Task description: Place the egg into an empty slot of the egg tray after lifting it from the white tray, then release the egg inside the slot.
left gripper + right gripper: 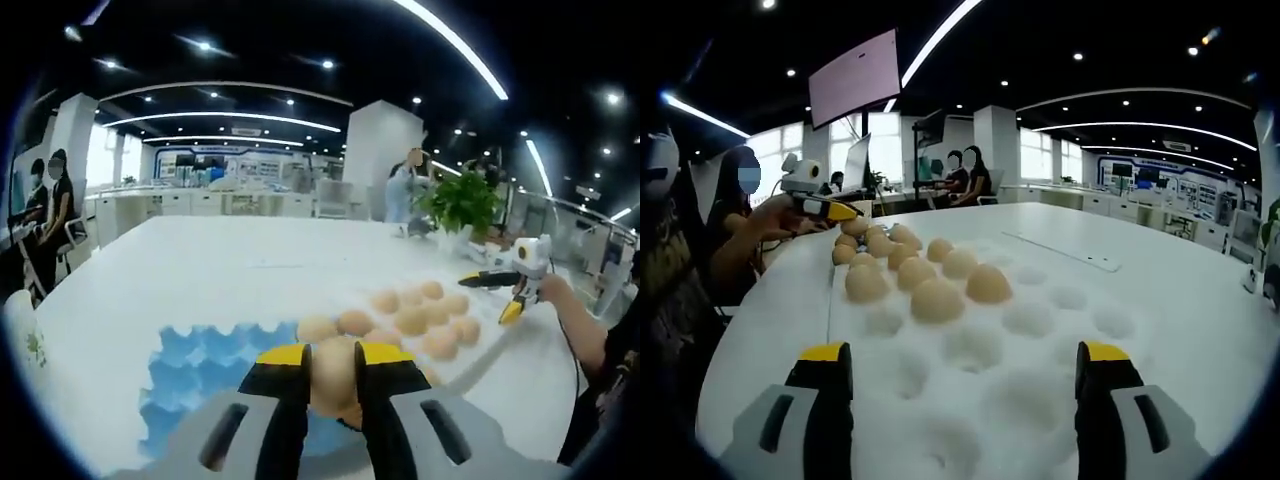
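Egg (333,375) between left fingers (283,400), apparently above blue tray (200,370).

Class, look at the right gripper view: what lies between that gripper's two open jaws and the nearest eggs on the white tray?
In the right gripper view, only empty dimples of the white tray lie between the right gripper and the nearest eggs.
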`<state>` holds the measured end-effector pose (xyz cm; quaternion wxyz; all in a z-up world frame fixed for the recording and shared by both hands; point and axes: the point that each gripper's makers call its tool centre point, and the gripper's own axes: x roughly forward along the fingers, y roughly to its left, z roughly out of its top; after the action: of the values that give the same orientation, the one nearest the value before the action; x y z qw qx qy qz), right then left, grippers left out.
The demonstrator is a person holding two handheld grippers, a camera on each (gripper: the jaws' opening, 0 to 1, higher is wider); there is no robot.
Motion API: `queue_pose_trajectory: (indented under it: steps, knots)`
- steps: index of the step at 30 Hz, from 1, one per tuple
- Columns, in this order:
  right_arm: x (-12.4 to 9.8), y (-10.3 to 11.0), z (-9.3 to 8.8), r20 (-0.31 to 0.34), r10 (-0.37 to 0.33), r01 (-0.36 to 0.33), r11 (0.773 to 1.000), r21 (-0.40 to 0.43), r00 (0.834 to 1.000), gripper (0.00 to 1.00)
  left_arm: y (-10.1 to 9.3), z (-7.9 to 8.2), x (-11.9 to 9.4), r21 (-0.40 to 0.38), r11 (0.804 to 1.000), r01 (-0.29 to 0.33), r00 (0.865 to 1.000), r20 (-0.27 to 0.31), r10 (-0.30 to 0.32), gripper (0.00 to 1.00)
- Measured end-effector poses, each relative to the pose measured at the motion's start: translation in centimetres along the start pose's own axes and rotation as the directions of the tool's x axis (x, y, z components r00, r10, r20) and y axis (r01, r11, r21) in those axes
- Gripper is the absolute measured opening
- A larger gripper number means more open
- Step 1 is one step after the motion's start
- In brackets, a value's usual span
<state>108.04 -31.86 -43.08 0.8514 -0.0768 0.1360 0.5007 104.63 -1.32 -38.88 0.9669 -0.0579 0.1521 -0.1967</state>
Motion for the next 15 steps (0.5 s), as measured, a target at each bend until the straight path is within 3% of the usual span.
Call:
queue_pose_trajectory:
  steps: [2, 9, 12, 15]
  knots:
    - [0.0, 0.0, 0.0, 0.002, 0.001, -0.001, 1.0, 0.0, 1.0, 0.96, -0.3, 0.0, -0.3, -0.041, 0.998, 0.041, 0.999, 0.022, -0.04, 0.15]
    - [0.1, 0.1, 0.0, 0.007, 0.002, -0.002, 1.0, 0.001, 1.0, 0.96, 0.5, -0.9, -0.6, -0.063, 0.997, 0.045, 0.999, 0.012, -0.044, 0.15]
    - [0.1, 0.1, 0.1, 0.008, 0.003, -0.003, 1.0, 0.002, 1.0, 0.96, -0.3, -1.6, -0.2, -0.099, 0.992, 0.084, 0.996, 0.019, -0.082, 0.16]
    - [0.2, 0.2, 0.1, 0.01, 0.004, -0.004, 1.0, 0.002, 1.0, 0.96, 0.0, -1.4, -0.2, -0.09, 0.994, 0.067, 0.998, 0.017, -0.065, 0.16]
